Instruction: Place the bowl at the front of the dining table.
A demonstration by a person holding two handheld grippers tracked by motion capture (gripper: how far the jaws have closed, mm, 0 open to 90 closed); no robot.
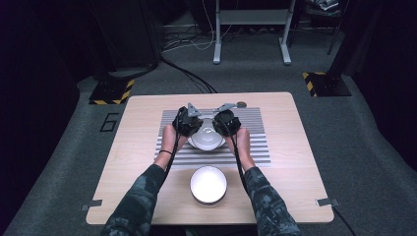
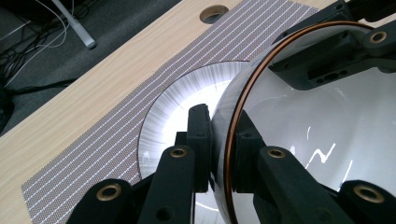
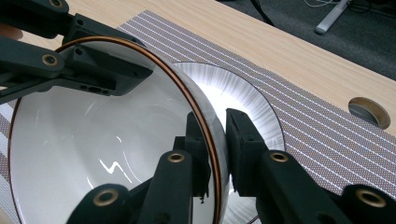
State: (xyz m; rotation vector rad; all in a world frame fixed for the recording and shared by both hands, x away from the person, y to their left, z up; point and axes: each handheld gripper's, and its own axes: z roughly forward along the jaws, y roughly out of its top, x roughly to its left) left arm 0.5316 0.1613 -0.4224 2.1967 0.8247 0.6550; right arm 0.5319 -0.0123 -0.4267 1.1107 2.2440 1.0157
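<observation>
A white bowl (image 1: 207, 137) with a thin brown rim is held between both grippers over the striped placemat (image 1: 255, 147). In the left gripper view, my left gripper (image 2: 222, 135) is shut on the bowl's (image 2: 317, 140) rim, one jaw inside and one outside. My right gripper (image 3: 218, 135) pinches the opposite rim of the bowl (image 3: 93, 140) the same way. A white ribbed plate (image 2: 173, 107) lies on the mat right under the bowl; whether they touch I cannot tell. From above, the left gripper (image 1: 188, 121) and right gripper (image 1: 226, 121) flank the bowl.
A second white bowl (image 1: 208, 184) stands on the wooden table (image 1: 128, 162) near the front edge, between the person's forearms. A round cable hole (image 3: 369, 112) sits in the table beyond the mat. Cables and a metal stand (image 1: 251, 29) are on the floor behind.
</observation>
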